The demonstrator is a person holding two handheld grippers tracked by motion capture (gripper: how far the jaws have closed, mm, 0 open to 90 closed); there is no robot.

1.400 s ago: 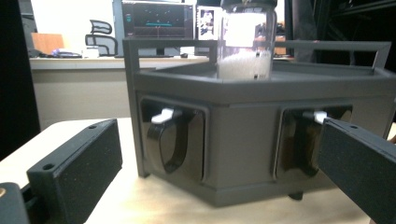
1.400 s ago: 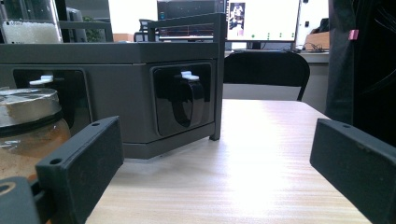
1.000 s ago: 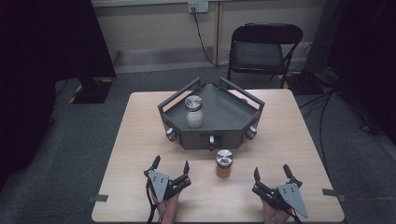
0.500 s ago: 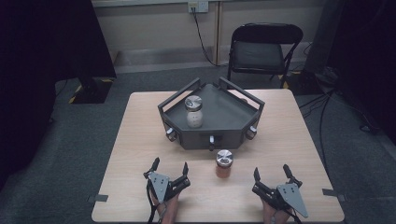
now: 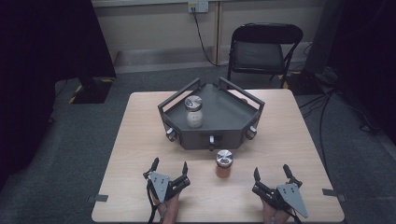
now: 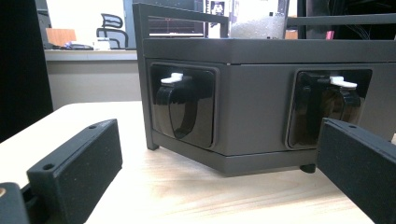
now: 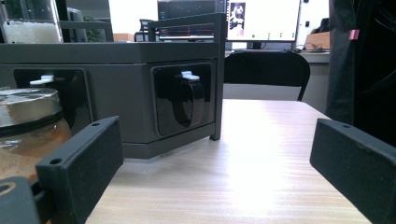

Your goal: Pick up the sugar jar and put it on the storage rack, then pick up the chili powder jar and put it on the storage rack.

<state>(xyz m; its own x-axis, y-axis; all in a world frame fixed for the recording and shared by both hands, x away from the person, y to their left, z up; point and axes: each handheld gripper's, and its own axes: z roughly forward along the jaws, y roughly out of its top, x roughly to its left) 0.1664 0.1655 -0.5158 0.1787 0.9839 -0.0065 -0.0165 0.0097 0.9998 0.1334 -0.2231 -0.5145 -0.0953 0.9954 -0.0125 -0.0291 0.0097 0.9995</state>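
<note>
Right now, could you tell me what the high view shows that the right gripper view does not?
High view alone: the left gripper, the right gripper from above, both open, and the white-filled jar's lid. Right gripper view alone: the monitors behind the chair. Both: the dark tray, the orange-filled jar and the folding chair.

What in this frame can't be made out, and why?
- Jar with orange contents: right gripper view, cut off by the left edge and the claw's jaw.
- Jar with white contents: left gripper view, cut off by the top edge.
- Jar labels: high view, too small.
- Wall socket: high view, cut off by the top edge.
</note>
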